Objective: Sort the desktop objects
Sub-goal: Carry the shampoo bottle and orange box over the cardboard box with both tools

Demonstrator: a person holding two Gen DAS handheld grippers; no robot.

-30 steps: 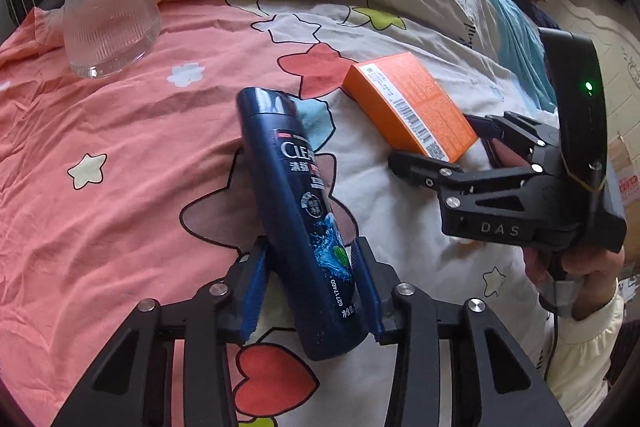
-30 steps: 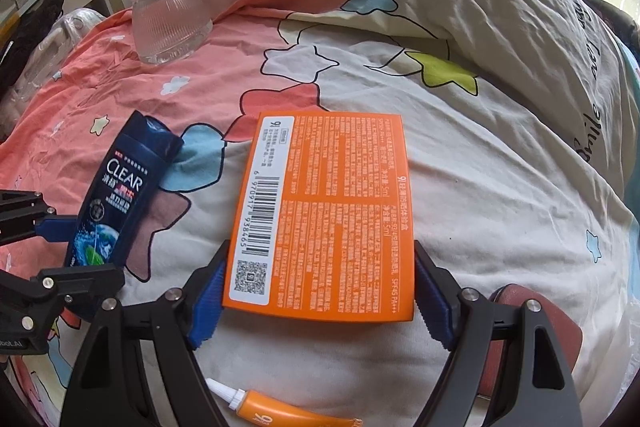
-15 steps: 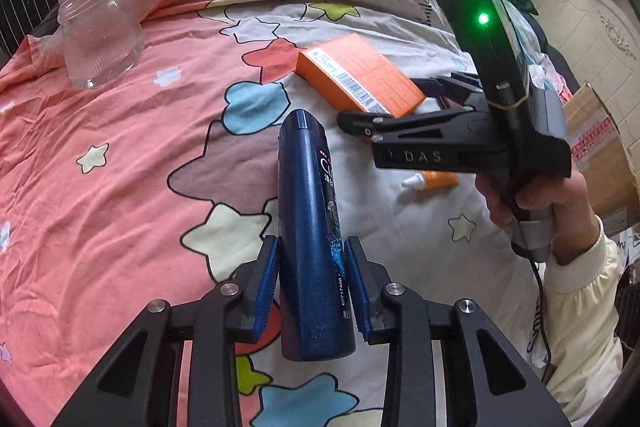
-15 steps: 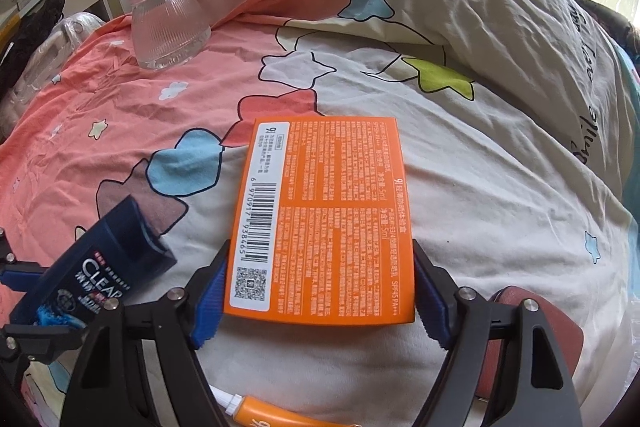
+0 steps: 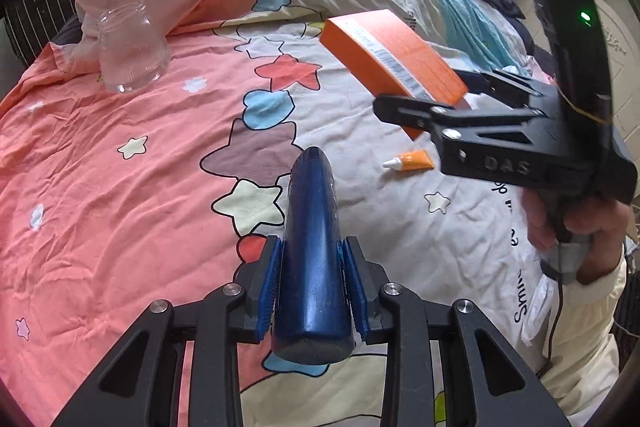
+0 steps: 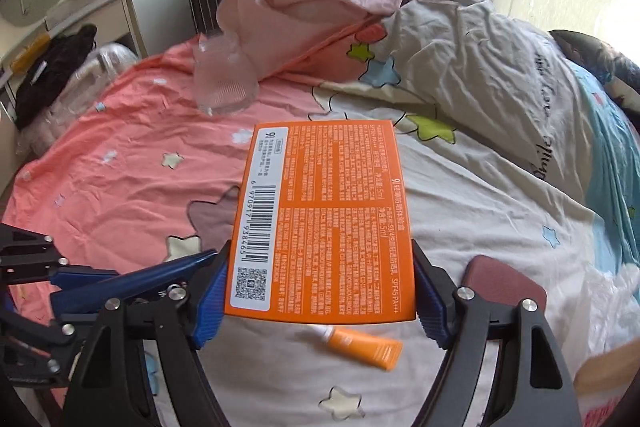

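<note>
Bedspread (image 5: 120,187) | left gripper (image 5: 312,291) pinches bottle (image 5: 312,247), label hidden | right gripper (image 6: 320,291) pinches orange box (image 6: 324,219)

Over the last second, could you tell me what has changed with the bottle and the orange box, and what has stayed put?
Both were lifted off the bedspread. The left gripper raised the blue shampoo bottle and rolled it, so its label no longer faces up. The right gripper raised the orange box, uncovering more of the small orange tube beneath. Both grips remained shut. The glass jar and the tube stayed where they lay.
</note>
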